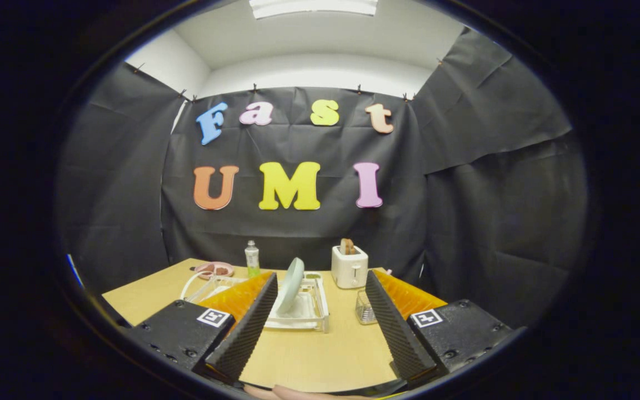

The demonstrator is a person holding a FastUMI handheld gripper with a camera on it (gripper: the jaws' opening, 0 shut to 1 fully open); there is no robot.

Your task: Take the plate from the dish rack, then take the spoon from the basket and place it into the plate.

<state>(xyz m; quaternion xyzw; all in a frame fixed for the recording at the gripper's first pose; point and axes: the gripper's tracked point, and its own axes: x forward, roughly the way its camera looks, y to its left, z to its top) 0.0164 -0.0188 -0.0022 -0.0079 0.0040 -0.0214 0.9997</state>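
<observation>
A pale green plate [290, 284] stands on edge in a white dish rack [311, 314] on the wooden table, just ahead of my fingers and close to the inner side of the left one. A small see-through basket [364, 314] sits right of the rack, partly hidden by my right finger [395, 322]. I cannot make out a spoon in it. My gripper [320, 276] is open wide above the near part of the table, with nothing between its fingers.
A white toaster [349, 267] with bread in it stands behind the basket. A clear bottle [251, 259] and a pink dish [214, 270] are at the back left. Bare tabletop [314, 355] lies between my fingers, in front of the rack.
</observation>
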